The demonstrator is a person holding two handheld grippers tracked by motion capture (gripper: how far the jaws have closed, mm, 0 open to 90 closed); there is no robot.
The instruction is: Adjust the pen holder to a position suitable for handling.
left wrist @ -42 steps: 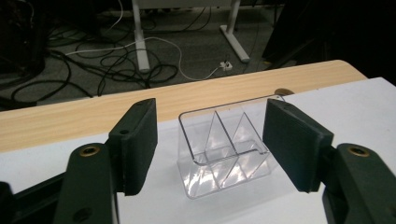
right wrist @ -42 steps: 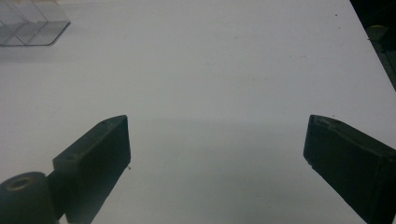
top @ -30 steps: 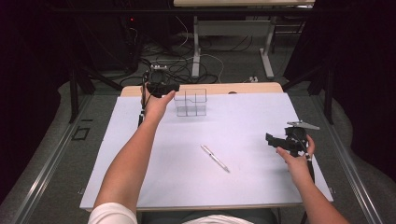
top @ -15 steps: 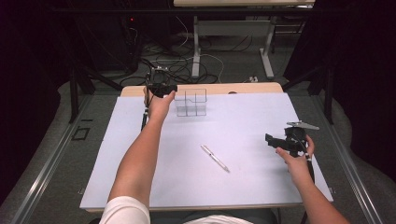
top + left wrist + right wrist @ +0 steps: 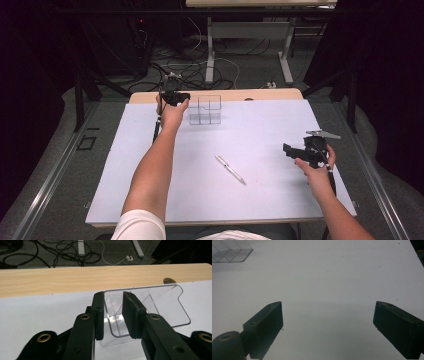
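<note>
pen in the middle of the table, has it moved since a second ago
No. The pen lies at the same spot and slant on the white table cover, still below and right of the clear organizer.

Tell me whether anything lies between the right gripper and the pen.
Nothing visible does. Only bare white table cover lies between the right gripper, its jaws wide open, and the pen. The clear organizer sits far off by the left gripper.

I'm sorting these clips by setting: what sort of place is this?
Probably a lab or workshop set up for recording. A table under a white sheet stands amid loose floor cables and dark surroundings, bearing just a clear plastic organizer and a pen.
</note>
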